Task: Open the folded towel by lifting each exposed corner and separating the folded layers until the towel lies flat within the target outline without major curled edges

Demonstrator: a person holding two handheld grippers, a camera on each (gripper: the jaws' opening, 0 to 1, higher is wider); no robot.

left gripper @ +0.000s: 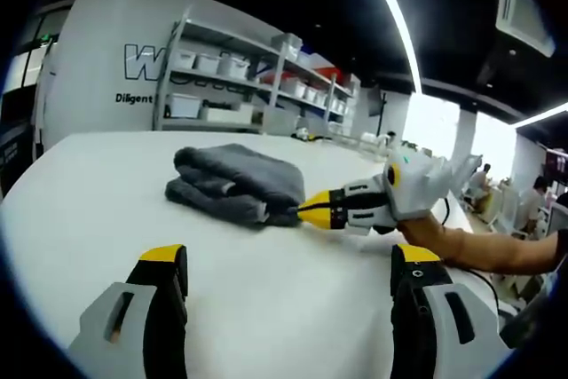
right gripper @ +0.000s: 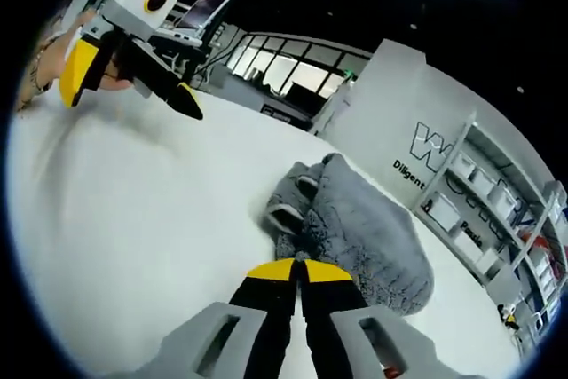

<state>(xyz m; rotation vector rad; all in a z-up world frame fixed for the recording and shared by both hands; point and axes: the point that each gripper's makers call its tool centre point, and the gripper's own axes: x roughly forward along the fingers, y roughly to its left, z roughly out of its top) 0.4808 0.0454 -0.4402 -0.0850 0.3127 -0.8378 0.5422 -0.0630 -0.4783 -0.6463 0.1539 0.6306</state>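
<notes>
A dark grey towel [left gripper: 235, 182] lies folded in a thick bundle on the white table [left gripper: 106, 219]. My right gripper [left gripper: 306, 211] reaches in from the right, held by a hand, its yellow tips closed at the towel's near right corner. In the right gripper view the same jaws [right gripper: 297, 269] stand shut against the towel's [right gripper: 364, 232] lower edge, seemingly pinching a layer of it. My left gripper [left gripper: 288, 281] hovers wide open over bare table, a short way in front of the towel. It appears again at the upper left of the right gripper view [right gripper: 133, 86], open and apart from the cloth.
Metal shelving [left gripper: 248, 86] with white bins stands behind the table beside a white lettered wall [left gripper: 106, 59]. People sit at desks [left gripper: 524, 197] off to the right. A cable [left gripper: 484, 281] trails from the right gripper across the table's right side.
</notes>
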